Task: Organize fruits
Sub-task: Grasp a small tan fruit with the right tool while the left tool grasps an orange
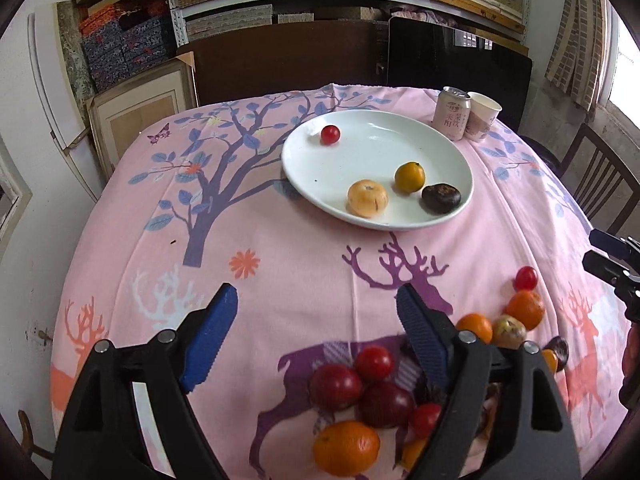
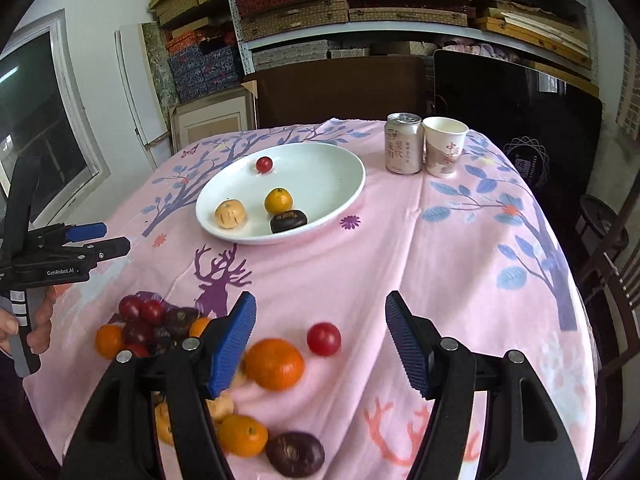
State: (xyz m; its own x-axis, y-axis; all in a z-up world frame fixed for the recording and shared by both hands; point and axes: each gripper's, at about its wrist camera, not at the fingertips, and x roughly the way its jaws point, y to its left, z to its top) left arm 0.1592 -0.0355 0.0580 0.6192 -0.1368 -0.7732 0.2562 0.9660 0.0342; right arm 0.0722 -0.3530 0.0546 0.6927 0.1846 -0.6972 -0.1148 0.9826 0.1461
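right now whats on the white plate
Four fruits on the white plate: a red cherry tomato, a small orange, a pale peeled fruit and a dark chestnut-like one. Nothing covers the plate.

Left gripper [image 1: 316,320] with black plastic arms, blue ribbed pads [image 1: 208,340], round silver screws, right gripper [image 2: 320,340] of the same build, white "GenRobot.AI" marking on the black body, grey handle under a hand [image 2: 28,328]

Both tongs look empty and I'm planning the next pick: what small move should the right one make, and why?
Probably lower the open right tongs around the cherry tomato lying between them; four fruits already sit on the white plate.
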